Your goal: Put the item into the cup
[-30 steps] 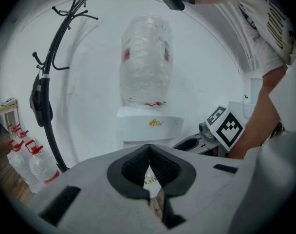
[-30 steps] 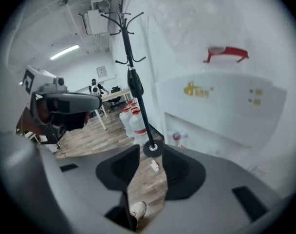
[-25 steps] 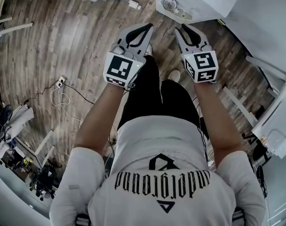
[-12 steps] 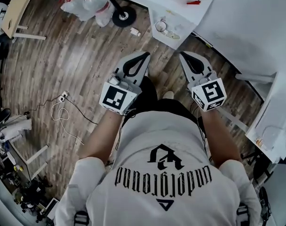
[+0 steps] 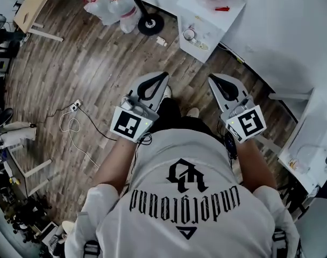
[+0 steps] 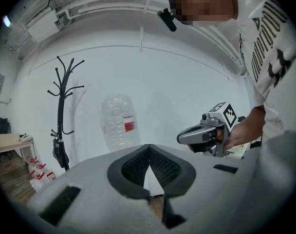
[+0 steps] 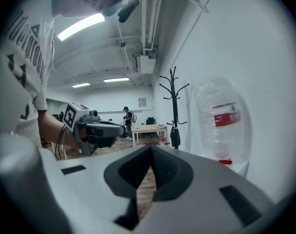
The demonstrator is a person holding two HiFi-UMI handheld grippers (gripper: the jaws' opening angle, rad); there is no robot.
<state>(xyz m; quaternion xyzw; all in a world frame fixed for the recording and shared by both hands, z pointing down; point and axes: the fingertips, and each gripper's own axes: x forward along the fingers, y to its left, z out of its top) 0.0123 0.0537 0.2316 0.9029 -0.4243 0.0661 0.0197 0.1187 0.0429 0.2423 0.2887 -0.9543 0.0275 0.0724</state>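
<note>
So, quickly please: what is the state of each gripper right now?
Left gripper: closed, tips together, holding nothing.
Right gripper: closed, tips together, holding nothing.

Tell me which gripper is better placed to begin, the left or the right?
Right, but only slightly. The left gripper and right gripper are both shut, empty and side by side; the right is a little nearer the white stand. No cup or item shows.
</note>
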